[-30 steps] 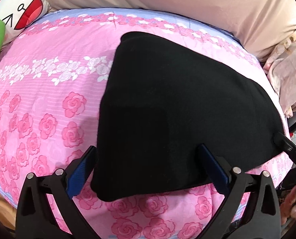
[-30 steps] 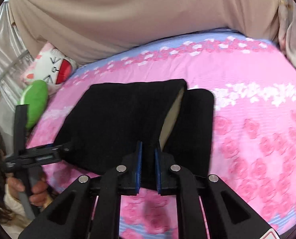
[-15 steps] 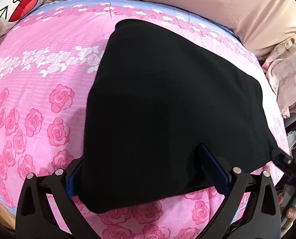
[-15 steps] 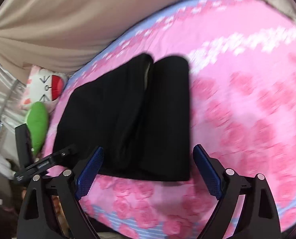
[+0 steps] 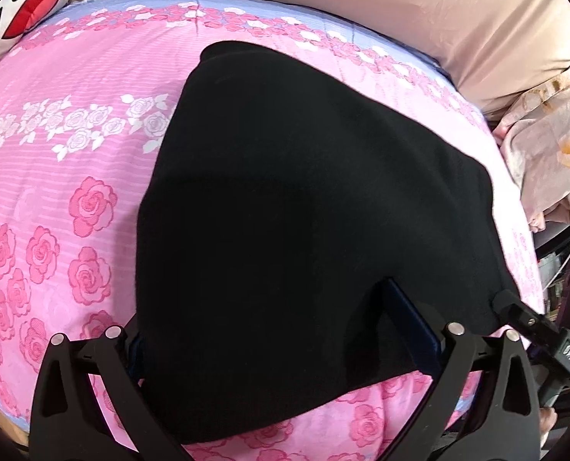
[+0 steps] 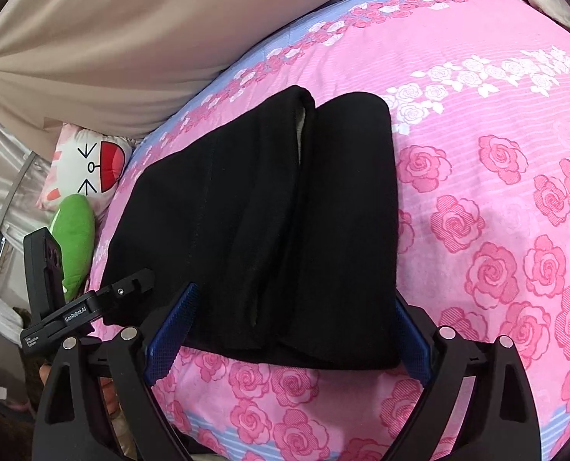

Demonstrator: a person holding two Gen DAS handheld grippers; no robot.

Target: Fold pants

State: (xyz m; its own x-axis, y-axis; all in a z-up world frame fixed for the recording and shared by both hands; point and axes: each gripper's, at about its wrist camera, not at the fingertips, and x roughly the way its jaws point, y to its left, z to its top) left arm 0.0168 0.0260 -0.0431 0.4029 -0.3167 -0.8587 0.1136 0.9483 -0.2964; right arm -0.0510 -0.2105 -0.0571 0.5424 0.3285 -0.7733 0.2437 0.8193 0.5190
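Note:
The black pants (image 5: 304,223) lie folded into a thick bundle on the pink rose-print bedspread (image 5: 54,176). In the right wrist view the pants (image 6: 269,223) show two stacked layers with a fold line down the middle. My left gripper (image 5: 281,330) is open, its fingers on either side of the bundle's near edge. My right gripper (image 6: 289,330) is open, its blue pads astride the bundle's near end. Neither holds the cloth. The left gripper also shows in the right wrist view (image 6: 89,307).
A cartoon-face pillow (image 6: 89,169) and a green plush (image 6: 73,238) lie at the bed's left end. A beige sheet (image 5: 400,7) covers the back. A floral blanket (image 5: 554,153) is heaped at the right. The bed's near edge is just below the grippers.
My right gripper was shut on the pants' edge, then opened and let the folded layer drop flat. My left gripper stayed open and moved closer over the bundle.

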